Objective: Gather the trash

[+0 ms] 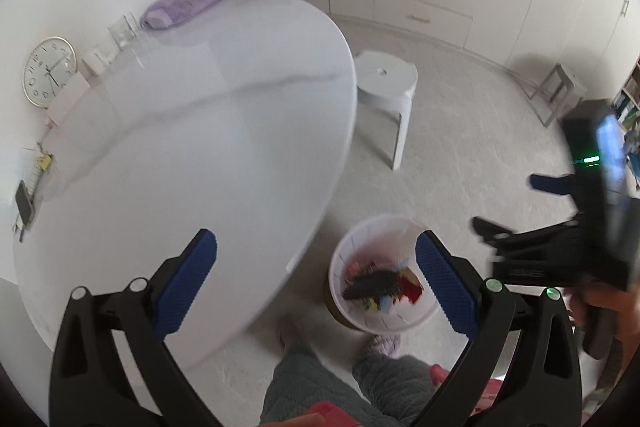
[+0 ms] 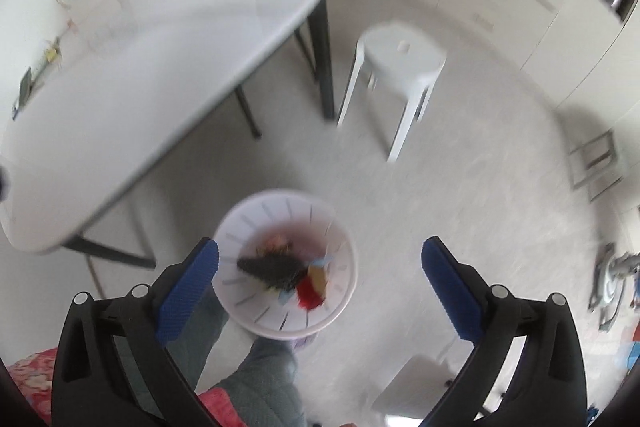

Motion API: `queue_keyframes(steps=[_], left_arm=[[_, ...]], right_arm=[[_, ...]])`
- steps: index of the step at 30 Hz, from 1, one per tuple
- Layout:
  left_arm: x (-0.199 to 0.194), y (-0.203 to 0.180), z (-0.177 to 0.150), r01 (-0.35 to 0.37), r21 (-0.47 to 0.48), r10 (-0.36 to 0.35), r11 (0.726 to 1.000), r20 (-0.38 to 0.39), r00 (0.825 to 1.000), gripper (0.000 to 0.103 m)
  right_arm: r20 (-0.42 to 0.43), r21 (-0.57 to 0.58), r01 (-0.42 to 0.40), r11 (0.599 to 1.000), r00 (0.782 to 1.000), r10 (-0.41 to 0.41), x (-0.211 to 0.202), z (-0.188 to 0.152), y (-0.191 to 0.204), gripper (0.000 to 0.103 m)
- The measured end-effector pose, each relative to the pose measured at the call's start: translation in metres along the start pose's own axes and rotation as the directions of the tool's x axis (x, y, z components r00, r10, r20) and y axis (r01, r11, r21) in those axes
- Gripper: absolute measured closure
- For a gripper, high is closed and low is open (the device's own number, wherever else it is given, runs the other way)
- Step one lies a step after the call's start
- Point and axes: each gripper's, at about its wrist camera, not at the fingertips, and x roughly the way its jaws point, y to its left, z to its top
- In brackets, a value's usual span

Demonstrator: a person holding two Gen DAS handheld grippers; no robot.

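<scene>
White trash bin (image 2: 286, 263) on the floor just beside the counter (image 2: 160, 67), colored scraps and a dark piece inside. Right gripper (image 2: 320, 279) above bin, jaws wide, empty. Left gripper (image 1: 316, 283) near bin, jaws apart, empty.

Right wrist view is motion-blurred throughout. Contents of the white bin (image 2: 286, 263) are smeared; individual scraps cannot be told apart. Small items along the tabletop's (image 1: 180, 147) far edge are too small to identify.

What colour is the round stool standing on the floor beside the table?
White: the round plastic stool is plain white all over, legs included. The left wrist view shows it sharpest.
</scene>
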Motion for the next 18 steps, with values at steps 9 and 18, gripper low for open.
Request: queue_keyframes(steps=[9,18], left_arm=[[-0.012,0.074,0.009,-0.044,0.005,0.044,0.999,0.048,0.998,0.008],[0.004,0.143,-0.008,-0.028,0.065,0.027,0.997,0.014,1.000,0.008]], right_arm=[[0.062,0.008,0.025,1.000,0.998,-0.025,-0.035,0.039,0.050,0.002],[-0.023,0.086,0.039,0.996,0.999,-0.037,-0.011,0.036,0.127,0.002]])
